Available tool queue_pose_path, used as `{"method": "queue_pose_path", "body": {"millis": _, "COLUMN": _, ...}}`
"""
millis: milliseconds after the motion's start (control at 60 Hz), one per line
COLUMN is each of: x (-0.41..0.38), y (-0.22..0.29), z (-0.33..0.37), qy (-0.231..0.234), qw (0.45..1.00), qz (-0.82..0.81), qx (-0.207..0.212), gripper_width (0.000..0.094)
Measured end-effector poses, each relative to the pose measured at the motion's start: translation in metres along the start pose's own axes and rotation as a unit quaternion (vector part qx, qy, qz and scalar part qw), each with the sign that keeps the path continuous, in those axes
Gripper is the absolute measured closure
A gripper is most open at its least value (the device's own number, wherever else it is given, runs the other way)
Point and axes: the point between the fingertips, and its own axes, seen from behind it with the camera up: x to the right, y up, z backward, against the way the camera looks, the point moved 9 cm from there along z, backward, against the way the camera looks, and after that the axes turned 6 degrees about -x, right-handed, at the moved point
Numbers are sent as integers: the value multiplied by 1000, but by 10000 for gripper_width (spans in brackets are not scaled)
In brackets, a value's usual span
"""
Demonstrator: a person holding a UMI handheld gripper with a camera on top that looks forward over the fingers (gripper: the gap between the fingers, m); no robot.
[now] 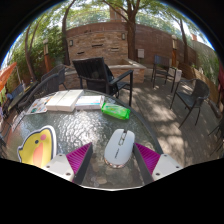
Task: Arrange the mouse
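A white and grey computer mouse (119,146) lies on the round glass-topped table (85,126), pointing away from me. My gripper (114,153) is low over the table with the mouse between its fingers. The magenta pads (79,160) stand to either side of the mouse's rear half. A narrow gap shows at each side, so the fingers are open and the mouse rests on the table.
A yellow and pink mat (38,146) lies to the left of the fingers. Beyond the mouse are a green box (116,111) and two books (66,100). A black chair (101,75) stands behind the table and more chairs (190,96) stand to the right.
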Motion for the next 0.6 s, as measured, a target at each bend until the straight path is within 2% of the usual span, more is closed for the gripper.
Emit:
{"method": "queue_pose_path", "body": {"millis": 67, "x": -2, "y": 5, "z": -10, "qy": -5, "qw": 1000, "qz": 10, "qx": 1, "gripper_width": 136}}
{"method": "queue_pose_path", "body": {"millis": 133, "x": -1, "y": 8, "z": -13, "qy": -11, "qw": 1000, "qz": 27, "qx": 2, "gripper_width": 227}}
{"method": "queue_pose_path", "body": {"millis": 183, "x": -4, "y": 9, "z": -14, "qy": -4, "qw": 1000, "qz": 28, "qx": 3, "gripper_width": 323}}
{"method": "queue_pose_path", "body": {"millis": 217, "x": -6, "y": 8, "z": -15, "qy": -3, "qw": 999, "qz": 33, "qx": 3, "gripper_width": 435}}
{"method": "queue_pose_path", "body": {"millis": 467, "x": -8, "y": 13, "z": -6, "qy": -26, "qw": 998, "qz": 51, "qx": -5, "gripper_width": 578}}
{"method": "queue_pose_path", "body": {"millis": 550, "x": -9, "y": 31, "z": 18, "qy": -40, "qw": 998, "qz": 54, "qx": 20, "gripper_width": 577}}
{"method": "queue_pose_path", "body": {"millis": 600, "x": -14, "y": 52, "z": 41, "qy": -44, "qw": 997, "qz": 46, "qx": 50, "gripper_width": 575}}
